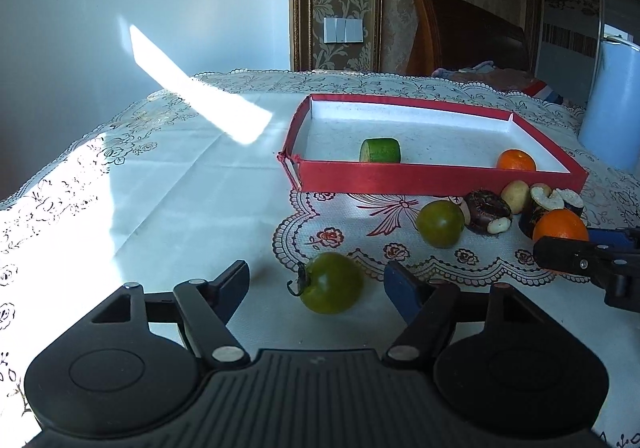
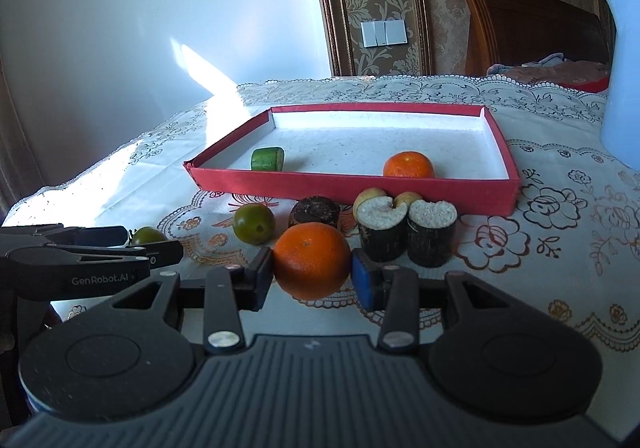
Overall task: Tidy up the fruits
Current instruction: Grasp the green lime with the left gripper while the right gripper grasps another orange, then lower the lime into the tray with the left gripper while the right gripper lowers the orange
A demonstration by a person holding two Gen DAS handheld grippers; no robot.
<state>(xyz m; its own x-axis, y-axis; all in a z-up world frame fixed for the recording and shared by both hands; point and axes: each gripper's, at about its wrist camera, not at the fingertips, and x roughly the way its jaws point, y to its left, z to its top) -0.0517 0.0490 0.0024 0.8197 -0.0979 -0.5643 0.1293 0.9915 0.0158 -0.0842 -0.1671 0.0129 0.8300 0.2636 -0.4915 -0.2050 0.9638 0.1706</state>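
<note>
Lace-clothed tabletop point(image 2: 560, 151) carried a "GenRobot.AI"-marked left gripper point(image 1: 316, 284) spread around a green tomato point(image 1: 330, 282), while the right gripper point(image 2: 312, 276) clamped an orange point(image 2: 312, 260).

You have two oranges: one point(image 2: 408, 164) right of centre in the frame, another point(image 2: 311, 260) at lower centre. You have two green tomatoes, one point(image 2: 253, 223) left of centre, one point(image 2: 149, 236) further left. There is one cucumber piece point(image 2: 267, 159) at centre left. Count three dark cane chunks point(image 2: 314, 211) point(image 2: 382, 228) point(image 2: 432, 232) across the middle, and two small pale fruits point(image 2: 370, 195) point(image 2: 408, 198) just above them. There is one red tray point(image 2: 352, 183) and one blue jug point(image 2: 624, 87) at the right edge.
</note>
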